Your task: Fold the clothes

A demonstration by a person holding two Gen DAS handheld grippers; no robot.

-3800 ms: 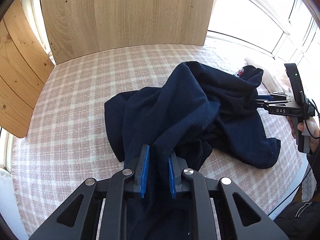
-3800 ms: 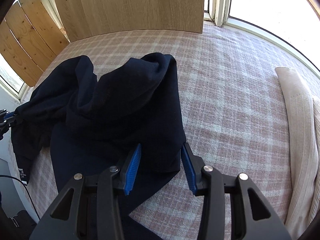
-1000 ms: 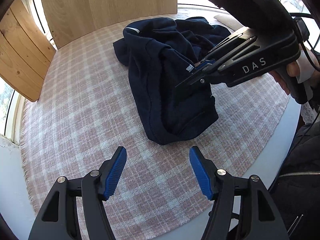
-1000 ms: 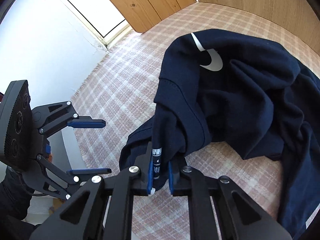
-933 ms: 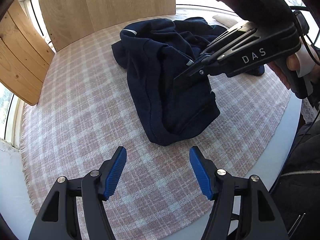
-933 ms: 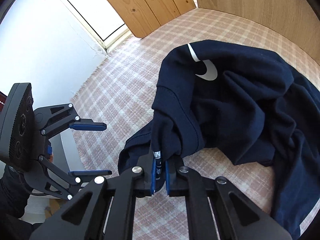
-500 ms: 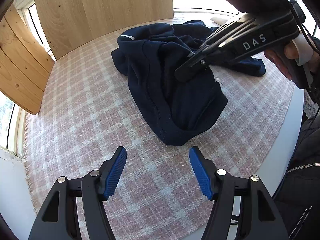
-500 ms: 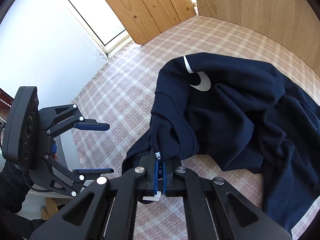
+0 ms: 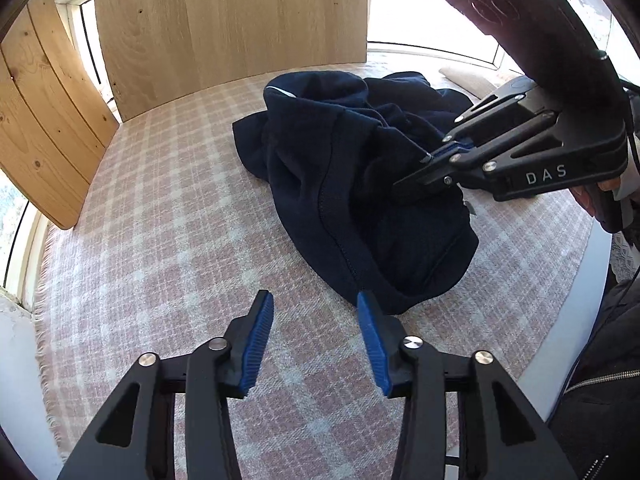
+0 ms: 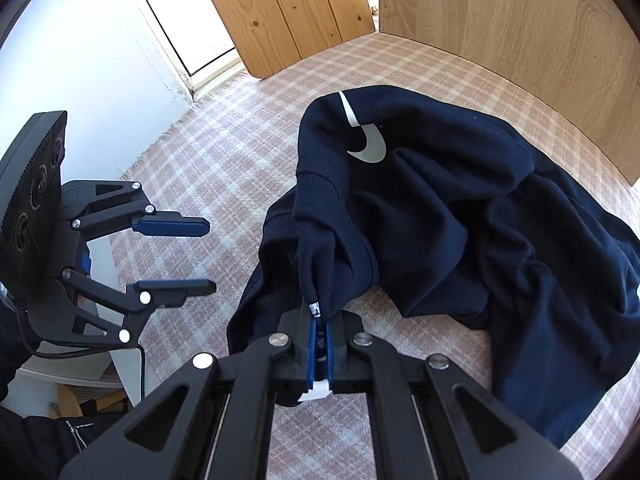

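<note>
A dark navy sweatshirt (image 9: 360, 184) is seen crumpled in a heap on the desk, which is covered by a pink-and-white checked cloth (image 9: 160, 240); the heap lies toward the far right of the surface, with wooden panels (image 9: 224, 20) behind it. A white swoosh logo (image 10: 370, 146) is visible on an upper fold.

The right hand-held gripper (image 10: 319, 334) is clenched on a pinch of fabric at a ribbed edge with a small label (image 10: 315, 310) — cloth is drawn up taut from the jaws. The left hand-held gripper (image 9: 316, 340) is hovering just short of the near hem; its jaws are closing, nothing is caught between them, the right pad (image 9: 370, 340) is just beside the seam.

Handling, as judged: thick fleece, soft and limp, moderately heavy for cloth, not slippery, not fragile. No shape will be held when lifted — sagging and bunching are expected, and layers may be dragged along together. A grip is best taken at the ribbed hem or a seam corner, single layer, well apart from the right grip, so the garment can be spread flat first. Folding is not yet begun.
</note>
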